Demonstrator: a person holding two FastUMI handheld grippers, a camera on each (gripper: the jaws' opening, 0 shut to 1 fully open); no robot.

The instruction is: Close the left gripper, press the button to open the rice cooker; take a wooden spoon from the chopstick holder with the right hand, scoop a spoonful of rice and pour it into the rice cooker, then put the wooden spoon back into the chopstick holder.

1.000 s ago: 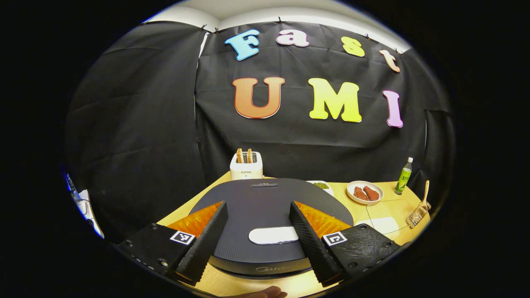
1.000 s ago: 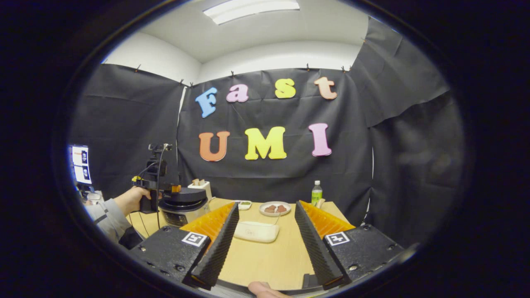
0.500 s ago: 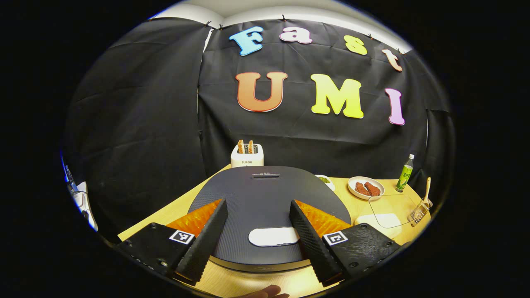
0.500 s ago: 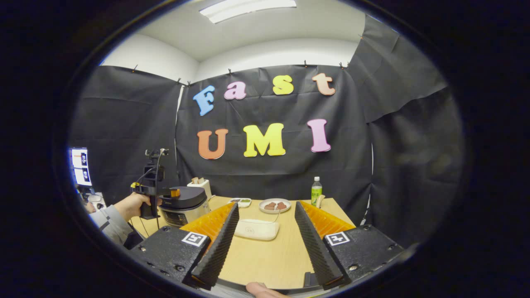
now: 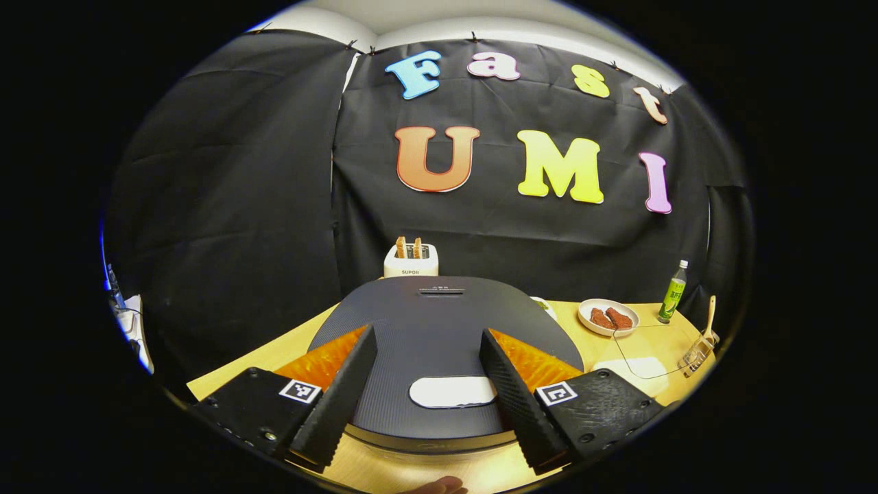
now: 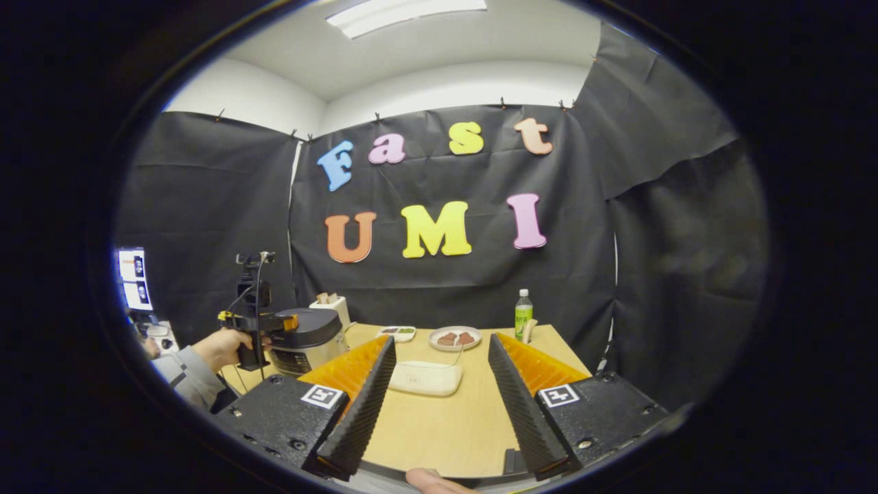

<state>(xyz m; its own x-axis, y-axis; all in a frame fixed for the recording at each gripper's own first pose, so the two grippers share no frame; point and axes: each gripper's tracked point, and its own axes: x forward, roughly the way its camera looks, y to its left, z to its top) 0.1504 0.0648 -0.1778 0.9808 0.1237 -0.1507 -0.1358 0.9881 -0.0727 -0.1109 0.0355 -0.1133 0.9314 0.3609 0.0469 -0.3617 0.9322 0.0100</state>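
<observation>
The rice cooker (image 5: pixel 439 322) stands close in front in the left gripper view, its dark lid shut and a white button (image 5: pixel 453 392) on the near part. My left gripper (image 5: pixel 426 336) hovers open over the lid, with the button between its fingers. A wooden spoon (image 5: pixel 707 317) stands in the clear chopstick holder (image 5: pixel 695 355) at the far right. The white rice box (image 6: pixel 425 378) lies on the table ahead of my open right gripper (image 6: pixel 442 339). In the right gripper view a hand (image 6: pixel 218 347) holds the left gripper (image 6: pixel 291 320) at the rice cooker (image 6: pixel 305 339).
Behind the cooker stands a white toaster (image 5: pixel 411 261) with bread in it. A plate of brown pieces (image 5: pixel 608 316), a green bottle (image 5: pixel 672 291) and a small dish (image 6: pixel 396 333) sit at the back of the wooden table (image 6: pixel 446 432). Black cloth walls close the booth.
The left gripper has sunk a little toward the cooker lid, which now sits higher in its view. The right gripper has barely moved. Both stay open.
</observation>
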